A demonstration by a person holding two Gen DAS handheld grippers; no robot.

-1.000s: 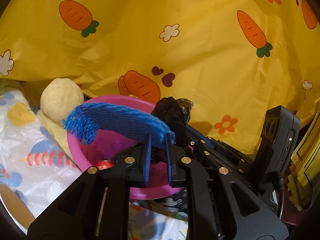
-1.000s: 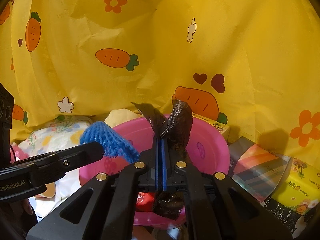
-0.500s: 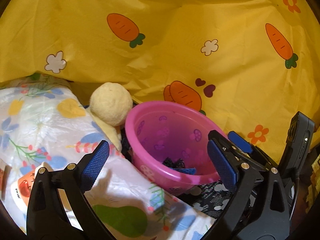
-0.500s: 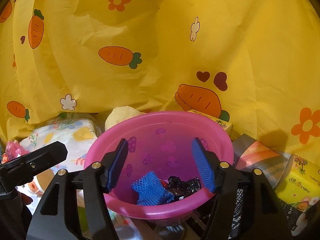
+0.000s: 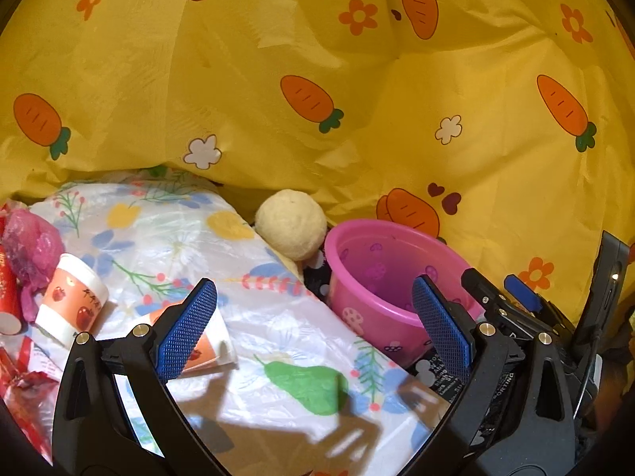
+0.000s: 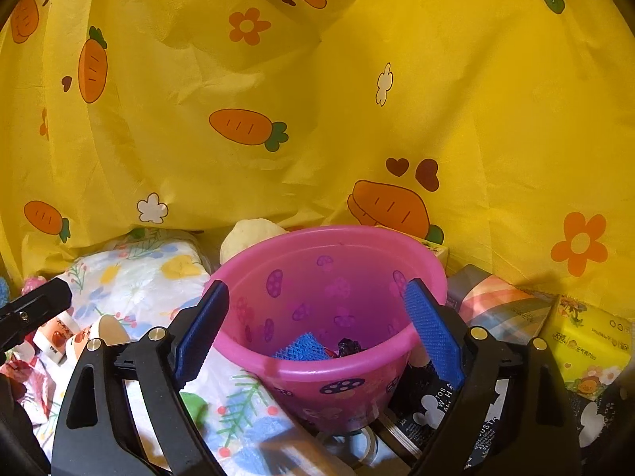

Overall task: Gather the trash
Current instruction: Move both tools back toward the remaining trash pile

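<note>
A pink bowl (image 6: pixel 329 377) holds a blue mesh net (image 6: pixel 301 347) and a black crumpled wrapper (image 6: pixel 349 347). My right gripper (image 6: pixel 317 333) faces the bowl's near rim, its jaws opening, with no pad touching anything. My left gripper (image 5: pixel 313 333) is open and empty over the floral plastic sheet (image 5: pixel 278 337), left of the bowl (image 5: pixel 381 277). A paper cup with apples (image 5: pixel 71 301) stands at the left, and a second cup (image 5: pixel 210 351) lies partly behind the left finger. Nearby are a pink crumpled bag (image 5: pixel 31 246) and red wrappers (image 5: pixel 24 388).
A yellow carrot-print cloth (image 5: pixel 317 79) hangs close behind everything. A cream fuzzy ball (image 5: pixel 291 224) rests against the bowl. Right of the bowl lie a rainbow-striped box (image 6: pixel 500 309) and a yellow tissue pack (image 6: pixel 587 349), with dark printed packaging (image 6: pixel 436 404) below it.
Both grippers opened. The blue mesh left my left jaws and the black wrapper left my right; both now lie in the bowl. My left gripper swung left, bringing the cups into view.
</note>
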